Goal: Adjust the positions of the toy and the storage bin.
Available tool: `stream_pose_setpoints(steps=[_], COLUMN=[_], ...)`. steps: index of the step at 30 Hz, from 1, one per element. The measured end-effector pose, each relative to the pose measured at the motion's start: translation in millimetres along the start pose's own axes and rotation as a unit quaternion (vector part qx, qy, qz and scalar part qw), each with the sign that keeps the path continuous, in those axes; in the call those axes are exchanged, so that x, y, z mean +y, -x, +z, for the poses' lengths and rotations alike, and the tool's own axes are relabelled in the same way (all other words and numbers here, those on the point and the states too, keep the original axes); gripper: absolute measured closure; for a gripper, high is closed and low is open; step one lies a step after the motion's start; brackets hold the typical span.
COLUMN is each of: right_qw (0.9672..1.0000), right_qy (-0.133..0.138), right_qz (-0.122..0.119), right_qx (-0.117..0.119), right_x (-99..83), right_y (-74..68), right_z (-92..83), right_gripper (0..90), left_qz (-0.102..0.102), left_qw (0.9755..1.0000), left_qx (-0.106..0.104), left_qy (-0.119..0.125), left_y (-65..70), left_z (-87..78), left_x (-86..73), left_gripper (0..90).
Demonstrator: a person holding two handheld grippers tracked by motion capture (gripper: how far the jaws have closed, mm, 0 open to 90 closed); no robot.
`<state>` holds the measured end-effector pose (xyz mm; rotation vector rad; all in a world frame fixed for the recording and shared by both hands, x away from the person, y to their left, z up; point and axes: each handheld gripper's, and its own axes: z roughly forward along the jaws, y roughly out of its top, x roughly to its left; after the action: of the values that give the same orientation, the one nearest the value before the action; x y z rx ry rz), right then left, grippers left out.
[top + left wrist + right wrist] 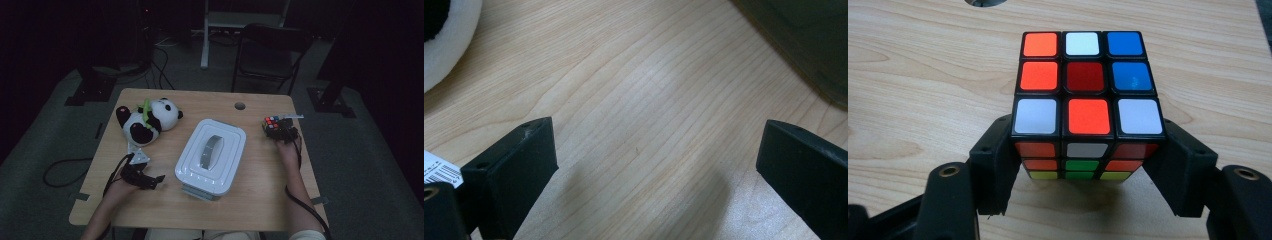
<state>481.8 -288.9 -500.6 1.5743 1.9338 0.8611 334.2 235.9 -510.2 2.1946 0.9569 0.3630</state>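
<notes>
Gripping the puzzle cube [1088,105] by its lower sides, the right gripper [1088,170] has its 2 jaws pressed against it at the table's [260,200] far right edge. Nearer the person, the left gripper [656,165] rests wide apart over bare wood. Between them sits a white lidded box [211,156]; farther left lies a plush panda [147,120].

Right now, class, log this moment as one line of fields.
right gripper: fingers pressing puzzle cube's sides | left gripper: open over table | lidded box: centre
</notes>
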Motion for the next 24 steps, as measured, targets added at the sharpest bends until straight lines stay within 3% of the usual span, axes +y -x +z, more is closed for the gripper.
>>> stream_pose_setpoints(steps=[9, 17, 24], right_qw=[1.0000, 0.9996, 0.9993], right_qy=[0.009, 0.030, 0.031], right_qz=[0.002, 0.003, -0.021], right_qx=[0.000, 0.001, -0.011], right_x=[-8.2, -16.8, -26.6], right_y=[-5.1, -8.9, -16.0], right_z=[-12.8, -42.7, -69.3], right_gripper=[34.1, 34.1, 34.1], left_qz=[0.002, 0.000, 0.001], left_qw=[1.0000, 1.0000, 0.9998], left_qx=[0.001, 0.004, 0.010], left_qy=[-0.004, -0.008, -0.016], left_y=[-0.1, -0.2, 0.1], left_z=[-1.7, -2.4, -3.3], left_x=[-3.6, -7.8, -11.9], left_gripper=[3.7, 3.7, 3.7])
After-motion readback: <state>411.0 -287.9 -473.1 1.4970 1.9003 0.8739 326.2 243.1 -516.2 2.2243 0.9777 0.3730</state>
